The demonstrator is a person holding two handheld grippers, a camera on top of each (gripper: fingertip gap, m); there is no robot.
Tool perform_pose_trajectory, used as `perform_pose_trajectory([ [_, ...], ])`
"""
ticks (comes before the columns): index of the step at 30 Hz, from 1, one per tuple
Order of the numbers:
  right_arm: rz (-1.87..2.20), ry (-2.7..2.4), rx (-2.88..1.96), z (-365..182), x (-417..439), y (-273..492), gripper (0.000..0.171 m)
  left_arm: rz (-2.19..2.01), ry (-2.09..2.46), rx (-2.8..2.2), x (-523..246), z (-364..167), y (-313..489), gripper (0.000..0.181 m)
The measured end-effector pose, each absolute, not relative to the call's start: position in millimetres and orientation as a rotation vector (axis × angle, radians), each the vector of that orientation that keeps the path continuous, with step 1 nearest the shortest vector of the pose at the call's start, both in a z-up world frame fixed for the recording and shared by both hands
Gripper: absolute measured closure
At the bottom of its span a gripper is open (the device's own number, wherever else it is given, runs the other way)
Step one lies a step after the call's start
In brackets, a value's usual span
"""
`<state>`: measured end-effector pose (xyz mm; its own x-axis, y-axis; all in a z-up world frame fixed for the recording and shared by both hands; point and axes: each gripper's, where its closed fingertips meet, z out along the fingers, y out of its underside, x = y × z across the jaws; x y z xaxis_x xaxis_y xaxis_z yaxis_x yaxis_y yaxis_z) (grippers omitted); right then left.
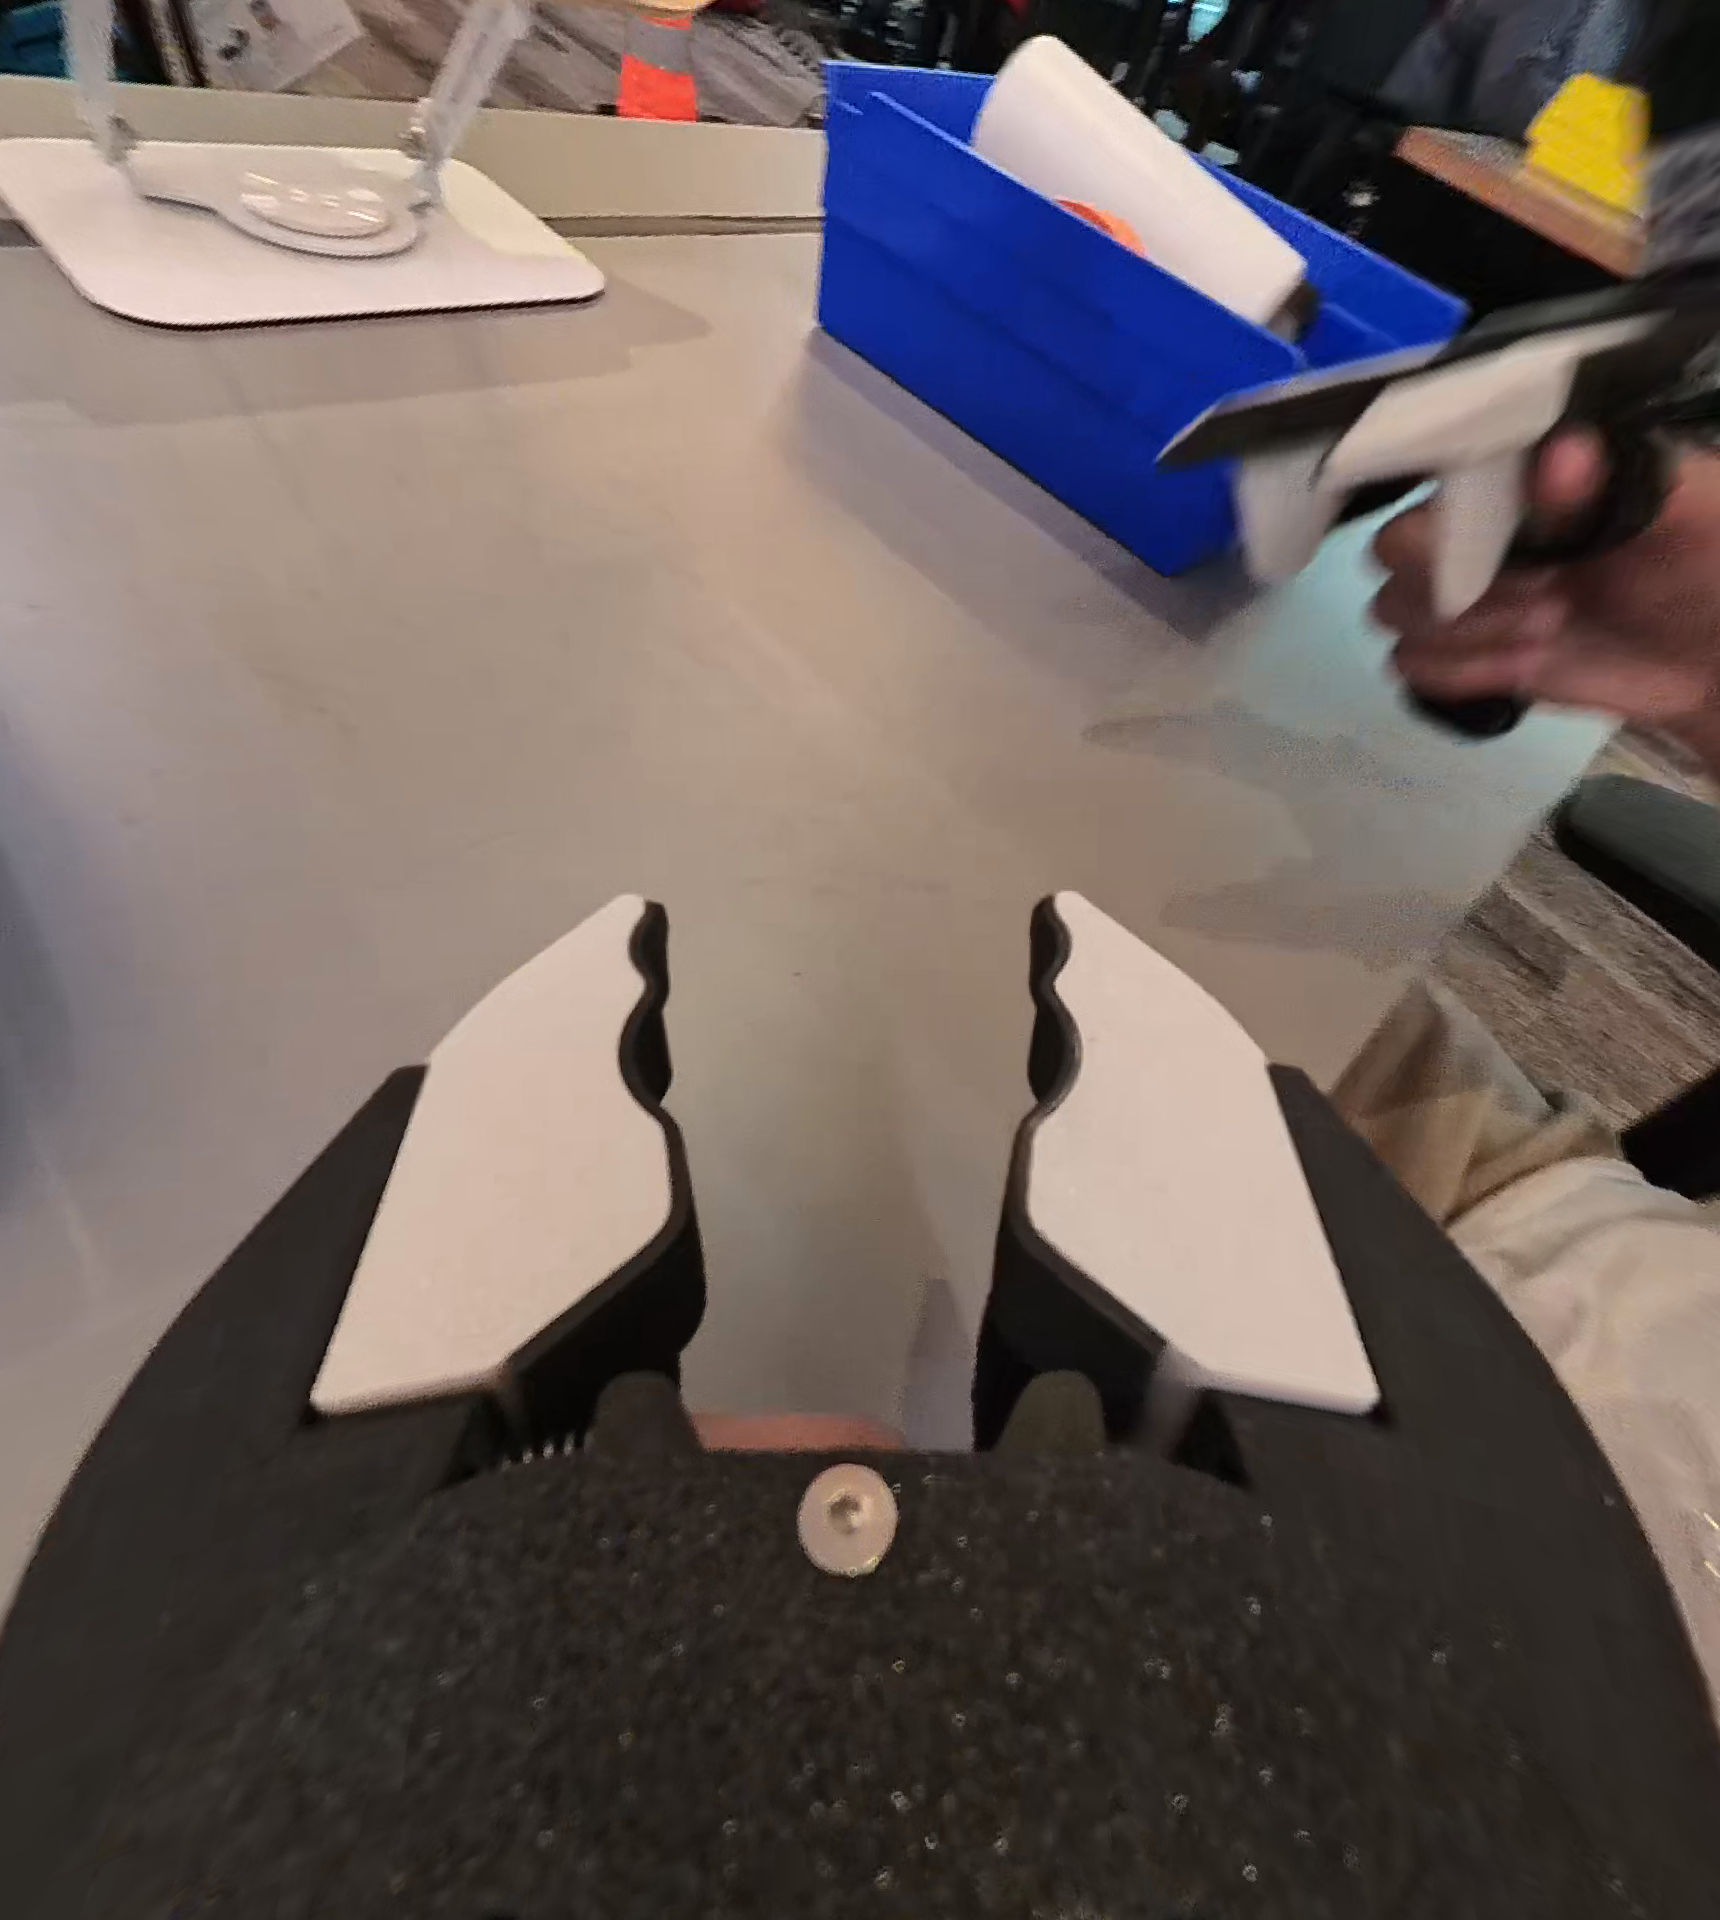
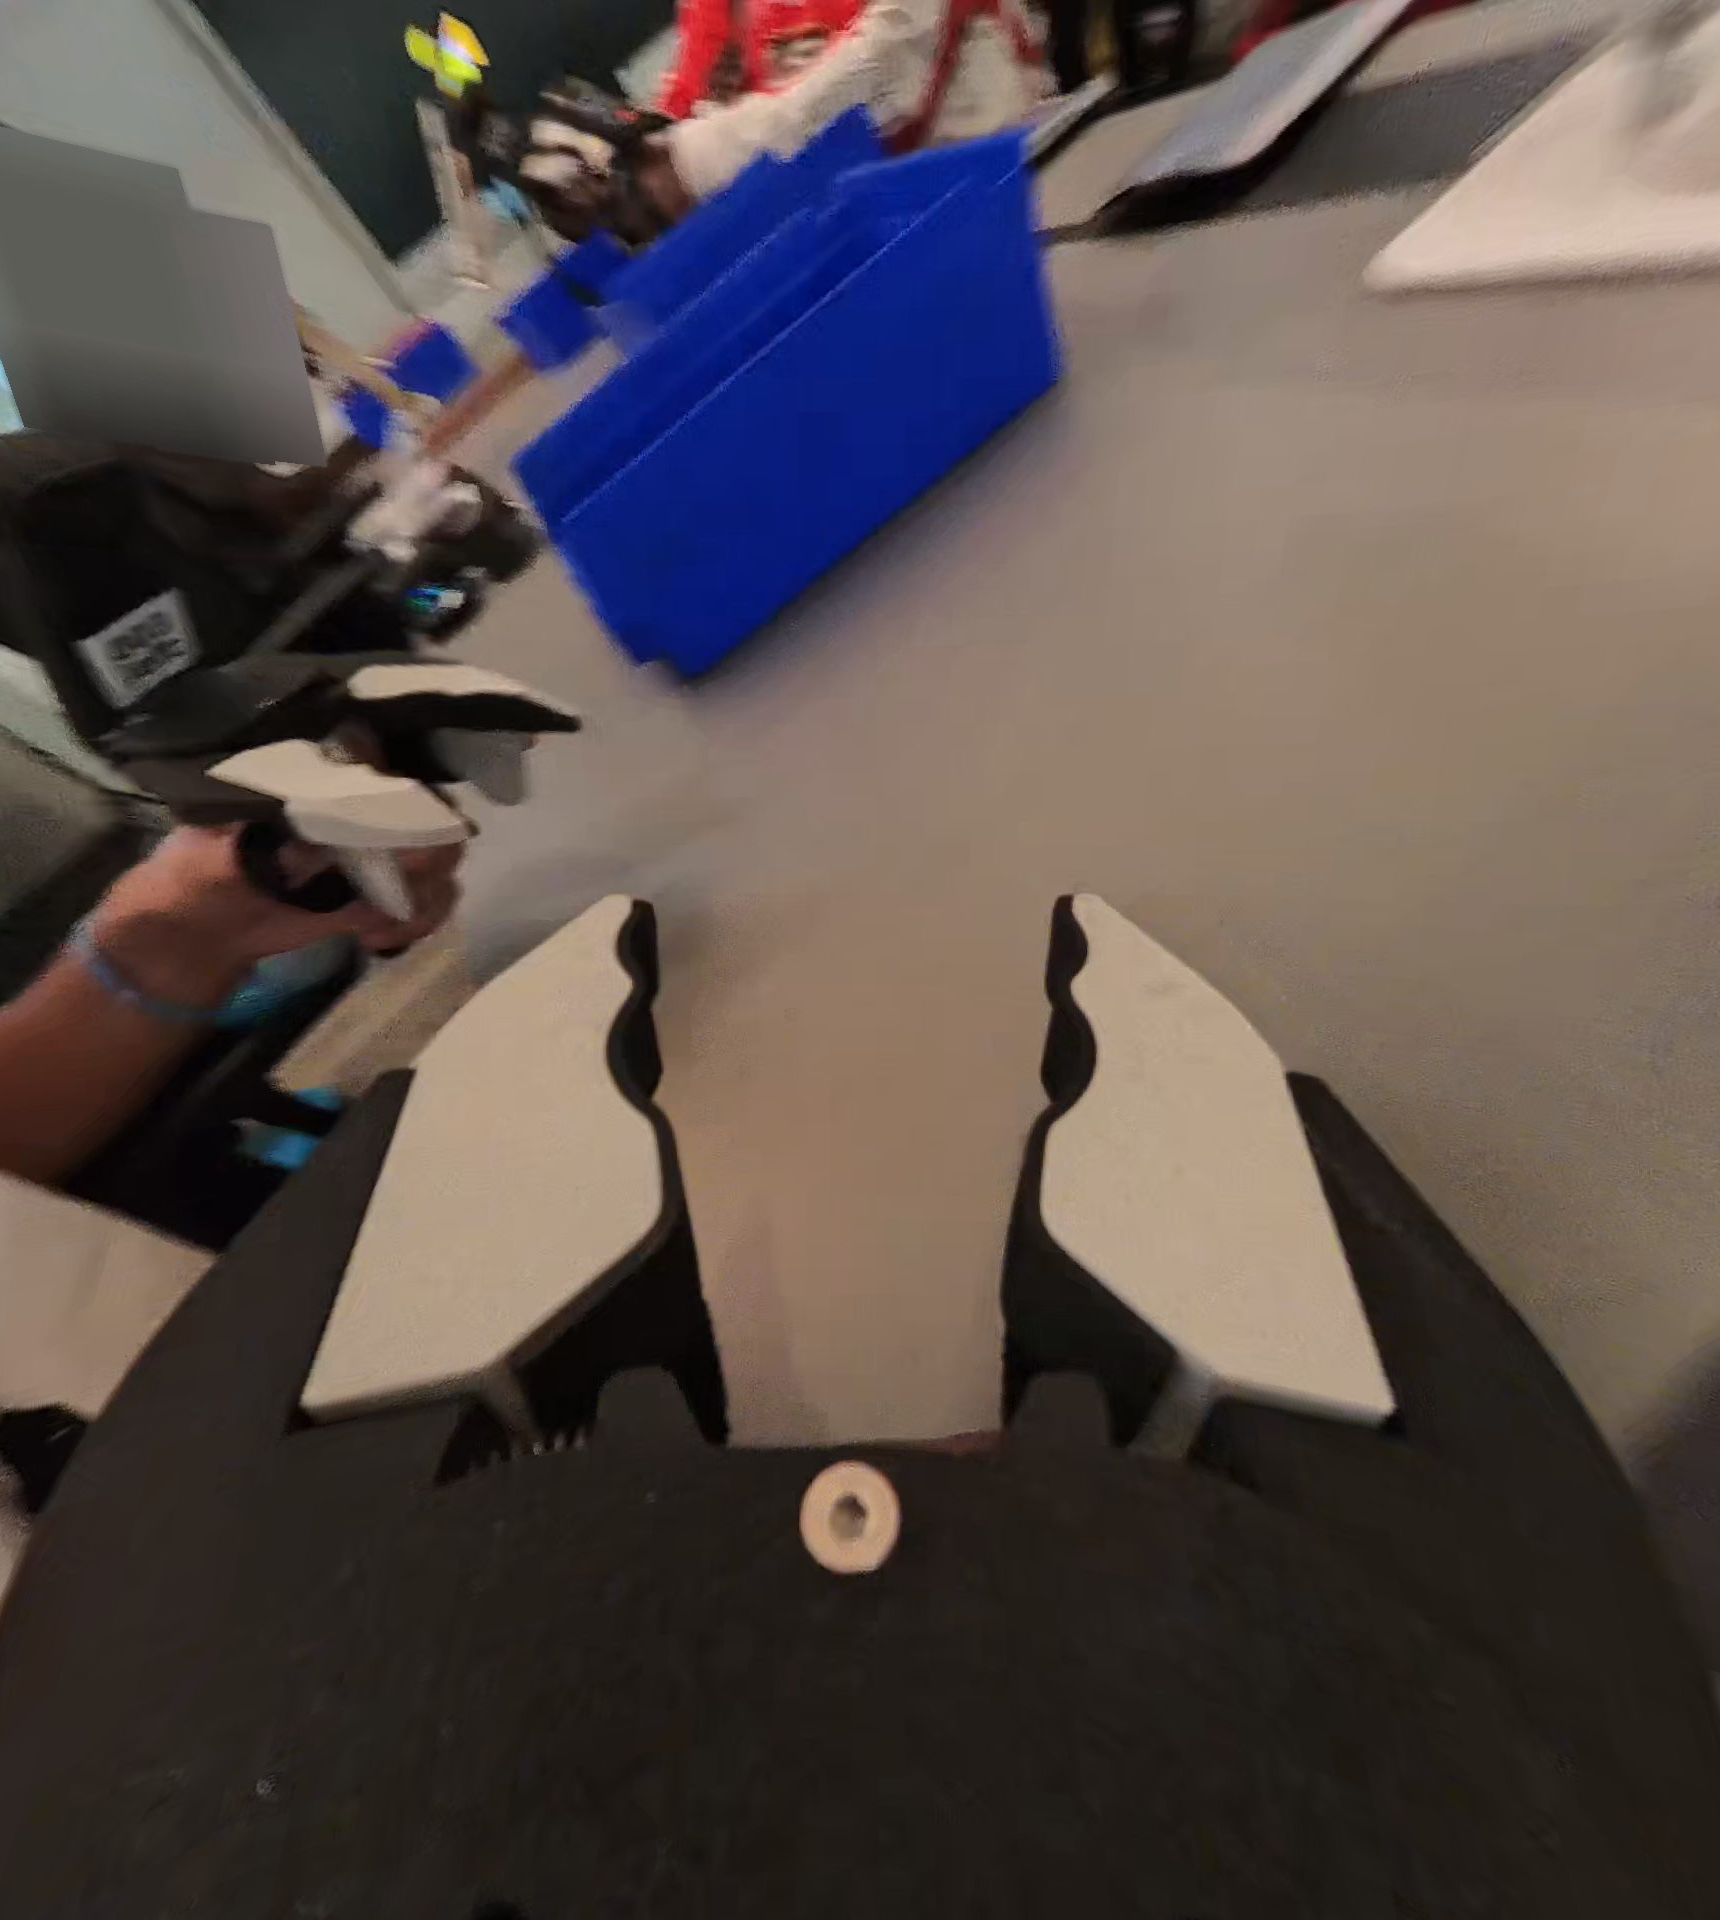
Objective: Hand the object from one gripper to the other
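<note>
Both grippers' jaws are standing apart, gripping nothing: left gripper [image 1: 848,914], right gripper [image 2: 854,914], each with wavy black pads under flat white plates. They are hovering over the smooth grey bench [image 1: 523,644]. The white roll [image 1: 1142,182] is lying tilted in the blue plastic bin [image 1: 991,312].

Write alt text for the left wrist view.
The left gripper hangs open and empty over a bare grey table. Ahead to the right, a blue bin holds a white roll; the hand-held right gripper is blurred beside it.
</note>
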<state>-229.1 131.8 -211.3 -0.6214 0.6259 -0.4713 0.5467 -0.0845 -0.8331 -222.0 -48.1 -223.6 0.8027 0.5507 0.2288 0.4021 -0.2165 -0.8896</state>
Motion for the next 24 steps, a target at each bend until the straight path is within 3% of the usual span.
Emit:
perform_pose_trajectory([
  [2, 1.946, -2.053, -1.395, -231, -220, 111, 0.104, 0.098, -0.642, -1.849, -210, -220, -42, 0.116],
  [3, 1.956, -2.086, -1.381, -230, -217, 107, 0.099, 0.072, -0.594, -1.854, -204, -218, -40, 0.118],
  [5, 1.910, -2.089, -1.243, -222, -221, 114, 0.107, 0.059, -0.520, -1.865, -197, -213, -41, 0.122],
  [9, 1.856, -2.018, -1.206, -222, -241, 132, 0.106, 0.070, -0.540, -1.865, -212, -193, -64, 0.126],
  [16, 1.683, -2.169, -1.066, -242, -233, 120, 0.107, 0.554, -0.707, -2.141, -346, -139, -184, 0.128],
  [20, 1.587, -2.268, -0.937, -252, -223, 110, 0.105, 0.689, -0.393, -2.591, -420, -169, -226, 0.112],
  [24, 1.657, -2.290, -0.957, -251, -221, 106, 0.105, 0.719, -0.025, -3.033, -487, -221, -261, 0.109],
])
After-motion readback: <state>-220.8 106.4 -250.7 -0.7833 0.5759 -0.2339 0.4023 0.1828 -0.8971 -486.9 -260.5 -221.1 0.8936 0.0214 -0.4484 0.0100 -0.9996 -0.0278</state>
